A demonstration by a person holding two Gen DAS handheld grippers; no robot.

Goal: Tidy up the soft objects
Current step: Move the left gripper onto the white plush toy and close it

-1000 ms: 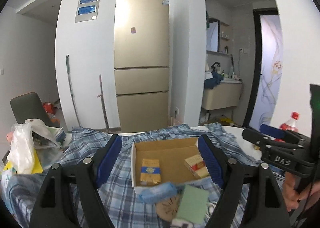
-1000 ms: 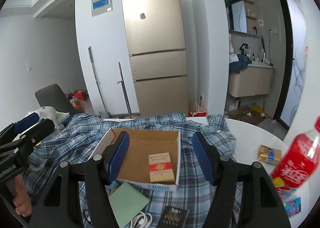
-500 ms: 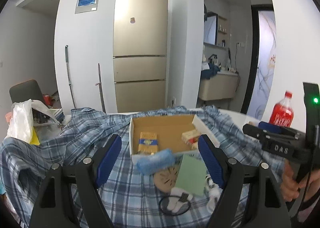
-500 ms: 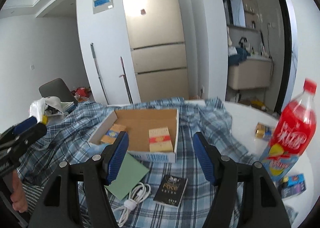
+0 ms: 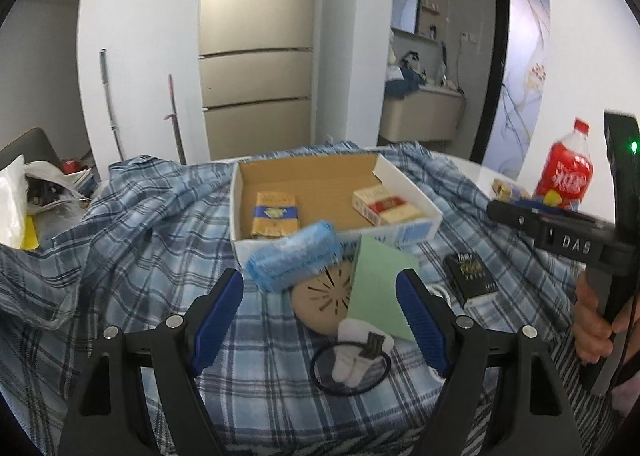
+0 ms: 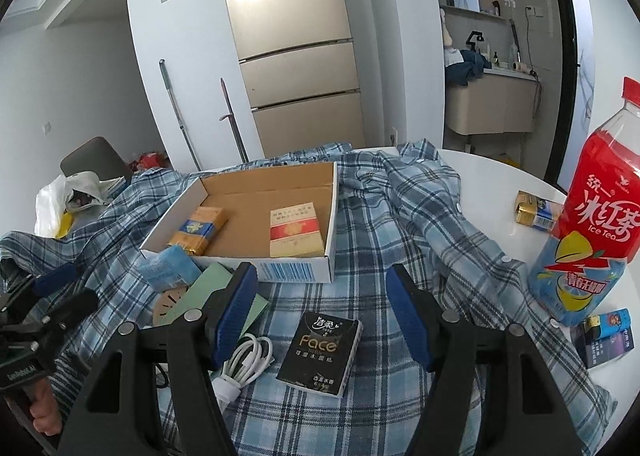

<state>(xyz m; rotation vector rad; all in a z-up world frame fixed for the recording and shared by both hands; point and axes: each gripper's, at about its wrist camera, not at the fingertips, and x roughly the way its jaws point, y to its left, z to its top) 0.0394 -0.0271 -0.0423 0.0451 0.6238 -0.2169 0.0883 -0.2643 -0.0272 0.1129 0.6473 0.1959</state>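
Observation:
A blue plaid shirt point(image 5: 132, 240) lies spread over the round table. On it stands an open cardboard box point(image 5: 400, 176) holding a yellow pack point(image 5: 274, 214) and a red-and-white pack point(image 5: 382, 204). A light blue soft pack point(image 5: 294, 256) leans on the box's front, over a tan round disc point(image 5: 324, 298) and a green card point(image 5: 380, 280). A black tissue pack point(image 6: 320, 354) and a white cable point(image 6: 248, 362) lie near. My left gripper point(image 5: 320, 314) is open, above the disc. My right gripper point(image 6: 322, 312) is open, above the black pack.
A red ice tea bottle point(image 6: 588, 216) stands at the table's right, with small packs point(image 6: 534, 208) and a blue carton point(image 6: 604, 336) around it. A white plastic bag point(image 5: 16, 196) sits at the far left. A black hair tie and white socks point(image 5: 356, 356) lie near.
Both grippers have tilted down and drawn back from the box, so more of the table's near side shows. Both stay open and empty.

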